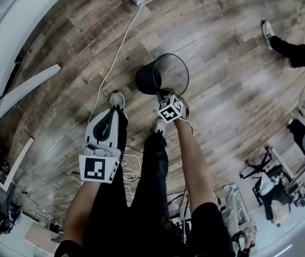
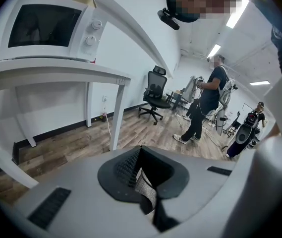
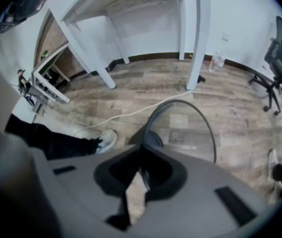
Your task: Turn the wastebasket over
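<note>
Left gripper by our leg, jaws nearly together, empty | right gripper pinched narrow on the wastebasket rim | wastebasket tilted on the wood floor just past our shoes, mouth sideways | step, we judge: mid-flip | next: firm pinch, roll the rim on over without slipping.

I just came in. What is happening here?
A person stands on the wooden floor with a gripper in each hand. The right gripper is closed on the rim of a black mesh wastebasket, which is tilted, not yet upside down. The left gripper is shut and holds nothing.
</note>
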Demonstrator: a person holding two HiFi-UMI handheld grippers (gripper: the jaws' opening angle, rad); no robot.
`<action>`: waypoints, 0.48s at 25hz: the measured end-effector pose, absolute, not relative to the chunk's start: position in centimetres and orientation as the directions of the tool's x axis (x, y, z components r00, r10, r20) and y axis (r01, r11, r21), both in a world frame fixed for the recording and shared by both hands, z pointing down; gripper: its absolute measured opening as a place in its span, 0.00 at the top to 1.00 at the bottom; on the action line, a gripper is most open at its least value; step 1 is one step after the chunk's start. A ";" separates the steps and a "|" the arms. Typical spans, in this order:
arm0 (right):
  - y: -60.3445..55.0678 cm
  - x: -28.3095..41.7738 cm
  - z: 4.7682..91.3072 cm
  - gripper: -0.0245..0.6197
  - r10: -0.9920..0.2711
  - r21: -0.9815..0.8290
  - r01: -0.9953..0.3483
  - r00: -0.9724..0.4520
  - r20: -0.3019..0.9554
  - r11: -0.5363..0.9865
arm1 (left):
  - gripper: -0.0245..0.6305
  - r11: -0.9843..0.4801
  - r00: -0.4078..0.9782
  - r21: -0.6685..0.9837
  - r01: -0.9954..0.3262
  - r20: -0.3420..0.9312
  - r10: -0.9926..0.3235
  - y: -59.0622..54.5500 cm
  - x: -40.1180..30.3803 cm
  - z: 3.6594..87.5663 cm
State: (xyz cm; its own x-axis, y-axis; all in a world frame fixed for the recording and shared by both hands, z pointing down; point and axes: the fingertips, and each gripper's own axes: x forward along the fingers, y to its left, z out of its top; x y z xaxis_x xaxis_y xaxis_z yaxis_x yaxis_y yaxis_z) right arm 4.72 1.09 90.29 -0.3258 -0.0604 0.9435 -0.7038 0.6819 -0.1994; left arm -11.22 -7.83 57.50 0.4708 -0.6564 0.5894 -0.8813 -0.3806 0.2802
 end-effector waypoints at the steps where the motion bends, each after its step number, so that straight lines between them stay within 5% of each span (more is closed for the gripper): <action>1: 0.8 5.0 90.4 0.89 -0.061 -0.190 -0.701 -0.316 0.947 0.687 | 0.91 -0.380 0.472 0.283 -0.881 0.590 -0.655 -7.9 -11.0 57.5; 12: 0.1 6.1 92.7 0.89 -0.059 -0.076 -0.642 -0.185 0.981 0.763 | 0.91 -0.356 0.460 0.292 -0.888 0.599 -0.656 -8.4 -10.4 58.1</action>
State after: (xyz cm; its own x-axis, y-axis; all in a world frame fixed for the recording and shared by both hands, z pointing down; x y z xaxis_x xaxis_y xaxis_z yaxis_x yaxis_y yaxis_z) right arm 6.10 0.13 92.66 -0.1853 -0.0586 0.9809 -0.6416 0.7633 -0.0757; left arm -10.43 -8.35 58.09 0.4602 -0.6556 0.5986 -0.8875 -0.3564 0.2921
